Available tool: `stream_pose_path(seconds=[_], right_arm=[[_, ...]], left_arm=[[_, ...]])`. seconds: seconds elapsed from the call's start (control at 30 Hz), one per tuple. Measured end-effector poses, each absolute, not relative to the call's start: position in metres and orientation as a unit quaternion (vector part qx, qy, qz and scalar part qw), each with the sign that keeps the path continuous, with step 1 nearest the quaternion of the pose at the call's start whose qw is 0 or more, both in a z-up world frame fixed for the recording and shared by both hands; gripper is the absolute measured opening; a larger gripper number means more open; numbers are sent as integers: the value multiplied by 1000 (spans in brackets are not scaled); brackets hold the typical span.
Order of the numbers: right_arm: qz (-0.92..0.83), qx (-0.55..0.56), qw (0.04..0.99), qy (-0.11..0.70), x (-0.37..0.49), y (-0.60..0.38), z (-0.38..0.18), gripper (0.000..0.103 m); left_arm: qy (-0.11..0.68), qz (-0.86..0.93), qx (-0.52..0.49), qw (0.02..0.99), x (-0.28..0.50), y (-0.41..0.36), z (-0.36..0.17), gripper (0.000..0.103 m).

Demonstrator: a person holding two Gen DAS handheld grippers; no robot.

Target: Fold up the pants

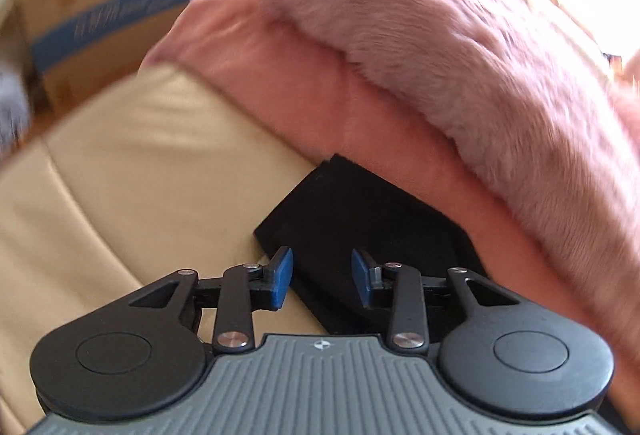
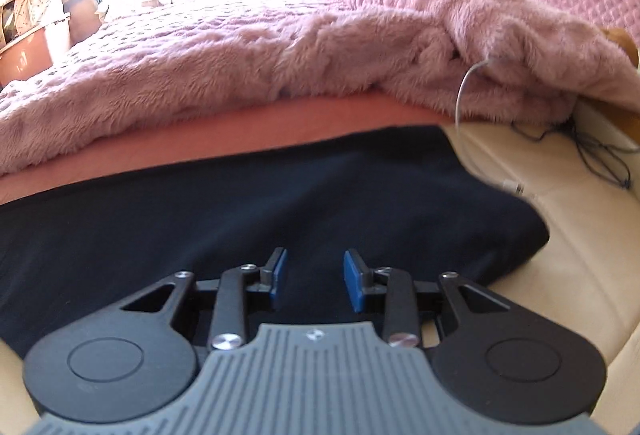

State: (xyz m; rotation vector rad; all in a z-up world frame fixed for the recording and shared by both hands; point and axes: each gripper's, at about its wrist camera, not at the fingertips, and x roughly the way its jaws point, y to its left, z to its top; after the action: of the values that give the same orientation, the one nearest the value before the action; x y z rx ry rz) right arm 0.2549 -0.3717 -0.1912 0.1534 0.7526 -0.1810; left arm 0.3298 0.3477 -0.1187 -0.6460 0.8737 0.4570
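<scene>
The pants are dark, nearly black fabric lying flat on a cream padded surface beside the bed. In the left wrist view one squared end of the pants reaches up to the pink mattress side. My left gripper hovers over that end, open, with nothing between its blue pads. In the right wrist view the pants spread wide as a folded slab with a rounded right edge. My right gripper stands above them, open, its pads apart and gripping no cloth.
A fluffy pink blanket covers the bed behind the pants. The cream padded surface extends left. A white cable and dark cords hang at the right. A cardboard box stands at the far left.
</scene>
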Motion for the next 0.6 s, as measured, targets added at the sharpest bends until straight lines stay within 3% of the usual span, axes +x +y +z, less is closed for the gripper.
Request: stream_pose_path(seconds=[0.1,0.27,0.33,0.37,0.6], right_arm=[[-85,62,924,367,247,-362,-186,28],[-85,70,916,385,235,-359,-183,28],[-84,67,913,393,229,-355,-181,28],[-80,66,912,397,225,-352,-180,28],[-20,33,903,427,196,-297,-176,33]], left_arm=[[383,224,-377,813,320,358,-138,41],[355,241,-406,807,323,360,-153,41],[353,250,-401,808,323,361,-153,21],[355,255,-392,810,324,362,-152,3],[363,238,-363,825,310,368,-143,3]])
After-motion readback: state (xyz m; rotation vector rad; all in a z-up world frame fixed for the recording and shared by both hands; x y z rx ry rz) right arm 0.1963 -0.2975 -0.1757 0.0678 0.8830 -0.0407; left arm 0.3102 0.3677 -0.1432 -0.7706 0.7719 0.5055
